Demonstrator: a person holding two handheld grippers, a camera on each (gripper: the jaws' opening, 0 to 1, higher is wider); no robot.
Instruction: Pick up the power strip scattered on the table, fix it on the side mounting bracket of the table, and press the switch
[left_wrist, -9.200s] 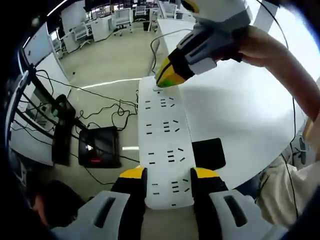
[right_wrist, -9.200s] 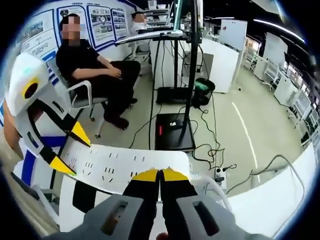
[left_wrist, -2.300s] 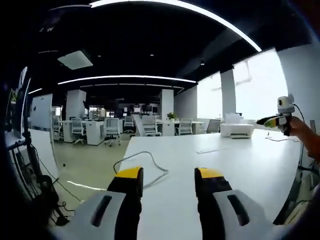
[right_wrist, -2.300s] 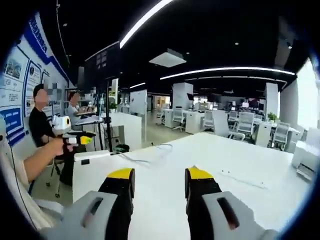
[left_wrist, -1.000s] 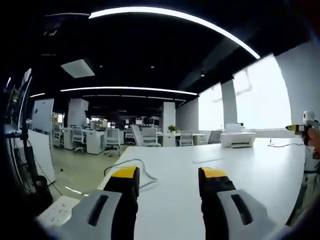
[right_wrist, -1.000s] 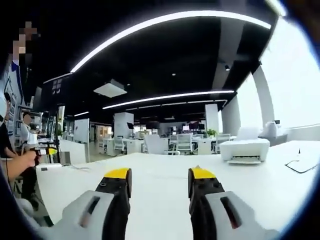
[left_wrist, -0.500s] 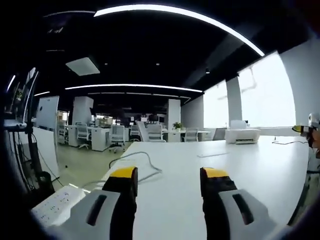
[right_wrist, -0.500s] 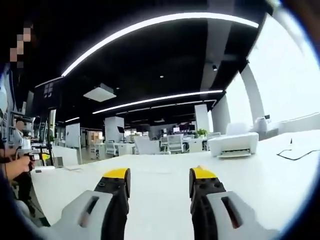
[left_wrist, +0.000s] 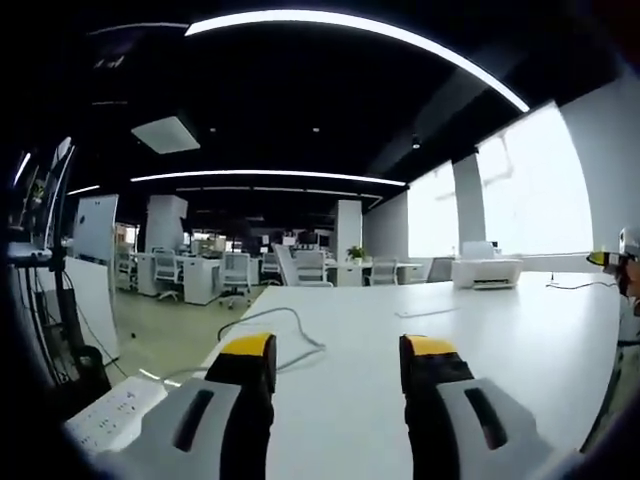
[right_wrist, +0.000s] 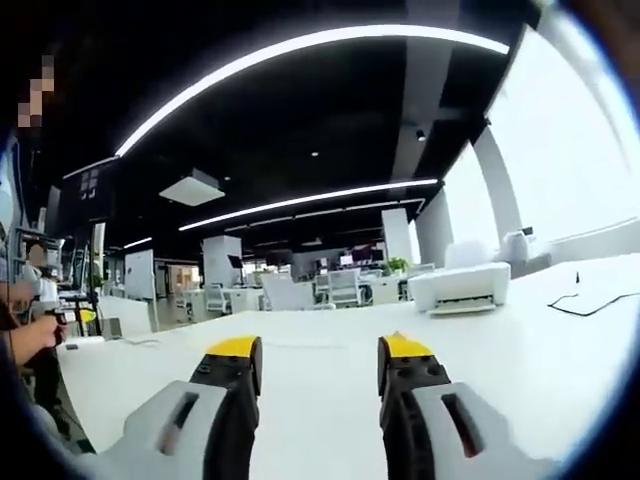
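Both hand-held grippers are up over the table, and the power strip sits low at the left.

On the far left, in the left gripper view, the white power strip (left_wrist: 105, 422) hangs by the near left edge of the table (left_wrist: 500, 330), and its cord (left_wrist: 265, 335) curls on the table top. It looks hard, smooth and light, so I think a grab across its short sides would hold best. The left hand-held gripper (left_wrist: 335, 352) has its jaws apart with nothing between them. To the right, the right hand-held gripper (right_wrist: 318, 352) is spread apart and empty too.
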